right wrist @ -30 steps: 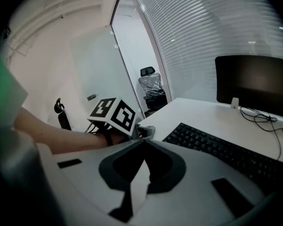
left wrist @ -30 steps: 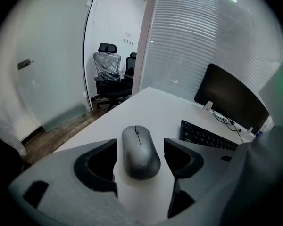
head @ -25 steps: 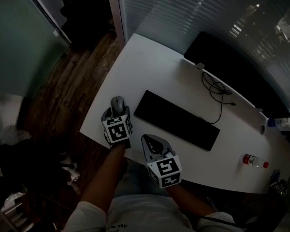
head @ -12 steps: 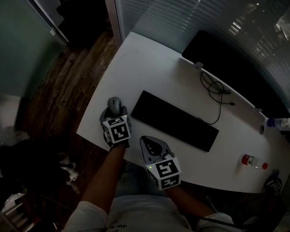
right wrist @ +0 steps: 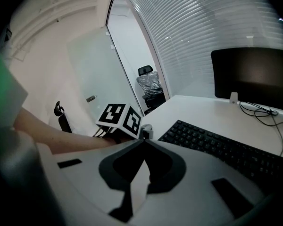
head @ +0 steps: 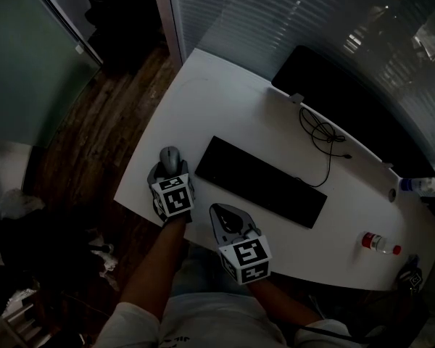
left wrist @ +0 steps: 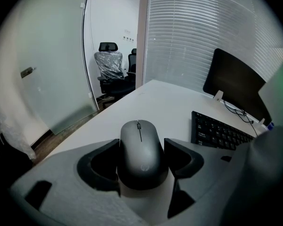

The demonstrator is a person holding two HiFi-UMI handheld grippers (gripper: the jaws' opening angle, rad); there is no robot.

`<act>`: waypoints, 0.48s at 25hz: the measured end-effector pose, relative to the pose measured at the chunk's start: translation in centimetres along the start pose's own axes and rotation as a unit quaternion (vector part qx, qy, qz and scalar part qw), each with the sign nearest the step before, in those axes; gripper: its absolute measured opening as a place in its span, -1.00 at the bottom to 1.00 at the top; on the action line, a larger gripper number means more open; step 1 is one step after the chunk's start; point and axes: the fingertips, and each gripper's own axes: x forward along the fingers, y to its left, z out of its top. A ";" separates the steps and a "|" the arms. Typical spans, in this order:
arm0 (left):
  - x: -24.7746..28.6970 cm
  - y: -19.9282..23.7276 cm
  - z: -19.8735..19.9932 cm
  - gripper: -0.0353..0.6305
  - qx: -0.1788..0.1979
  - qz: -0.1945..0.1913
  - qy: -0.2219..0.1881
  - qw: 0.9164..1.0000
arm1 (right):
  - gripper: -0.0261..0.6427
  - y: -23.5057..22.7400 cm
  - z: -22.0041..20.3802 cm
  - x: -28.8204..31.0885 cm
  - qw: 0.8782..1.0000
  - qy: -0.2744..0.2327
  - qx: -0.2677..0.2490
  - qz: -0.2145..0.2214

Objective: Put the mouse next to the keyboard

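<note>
A grey mouse (head: 170, 155) lies on the white desk (head: 225, 100), a short gap left of the black keyboard (head: 264, 181). My left gripper (head: 169, 168) reaches over the desk's near-left edge with the mouse (left wrist: 140, 147) between its jaws. The jaws are closing, and both pads touch the mouse's sides. The keyboard (left wrist: 217, 132) shows to the right in the left gripper view. My right gripper (head: 222, 209) hovers at the near edge in front of the keyboard (right wrist: 217, 149), shut with its tips together and nothing between them (right wrist: 144, 141).
A dark monitor (head: 348, 107) stands at the back of the desk, with a loose black cable (head: 322, 133) in front of it. A bottle with a red cap (head: 380, 241) lies at the right end. Wooden floor (head: 94, 143) drops off left of the desk edge.
The left gripper has stayed round the mouse beside the keyboard. Only the view has shifted slightly, and the right gripper holds its place.
</note>
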 end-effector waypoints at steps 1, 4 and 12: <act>-0.1 0.0 0.0 0.02 -0.001 -0.001 0.000 1.000 | -0.91 0.1 0.0 0.0 1.000 0.000 0.000 0.000; -0.3 0.1 0.0 0.02 0.000 -0.004 0.002 1.000 | -0.91 0.3 0.2 0.0 1.000 -0.002 -0.002 0.002; -0.2 0.5 -1.2 0.01 0.006 -0.005 0.019 1.000 | -0.91 0.2 -0.5 -0.4 1.000 -0.001 0.001 -0.004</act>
